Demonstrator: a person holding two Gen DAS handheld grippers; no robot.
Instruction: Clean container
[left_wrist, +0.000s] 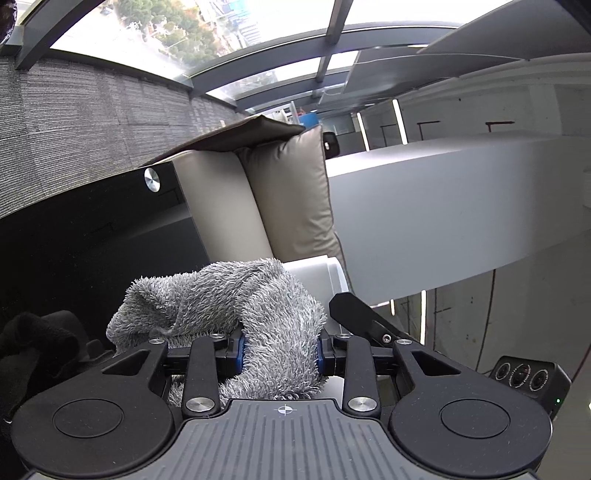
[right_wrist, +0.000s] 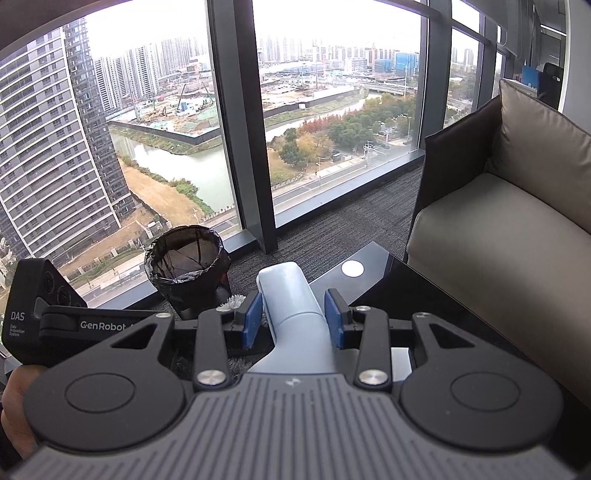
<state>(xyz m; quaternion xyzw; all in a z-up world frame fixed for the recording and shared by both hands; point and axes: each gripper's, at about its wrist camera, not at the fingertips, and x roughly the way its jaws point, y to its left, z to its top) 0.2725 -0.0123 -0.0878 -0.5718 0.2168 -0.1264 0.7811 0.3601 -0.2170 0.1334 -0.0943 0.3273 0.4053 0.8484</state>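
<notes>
Much of the container (right_wrist: 291, 302) is hidden: in the right wrist view only a pale blue-grey, smooth, rounded part is seen, running forward between the fingers and passing under the gripper body, so its full form cannot be made out. In the left wrist view only a whitish corner of it (left_wrist: 325, 280) is visible behind the cloth, and whether the cloth is touching it cannot be told. The container is held above a glossy black table (right_wrist: 424, 291), beside a beige sofa (right_wrist: 509, 229).

The right gripper (right_wrist: 293, 317) is partly closed around the container; its blue pads (right_wrist: 253, 321) are set just beside the container's sides, and firm contact cannot be confirmed on the right. The left gripper (left_wrist: 280, 350) is clamped on a fluffy grey cloth (left_wrist: 221, 306), which is bunched between the pads and spills forward and to the left. A small tuft of the cloth (right_wrist: 232, 302) is seen in the right wrist view, the rest being hidden.

A bin lined with a black bag (right_wrist: 186, 269) is seen on the carpet by the window (right_wrist: 155, 129). A bare hand (right_wrist: 14, 410) is cut off at the lower left edge of the right wrist view. A dark, unclear shape lies at the lower left of the left wrist view.
</notes>
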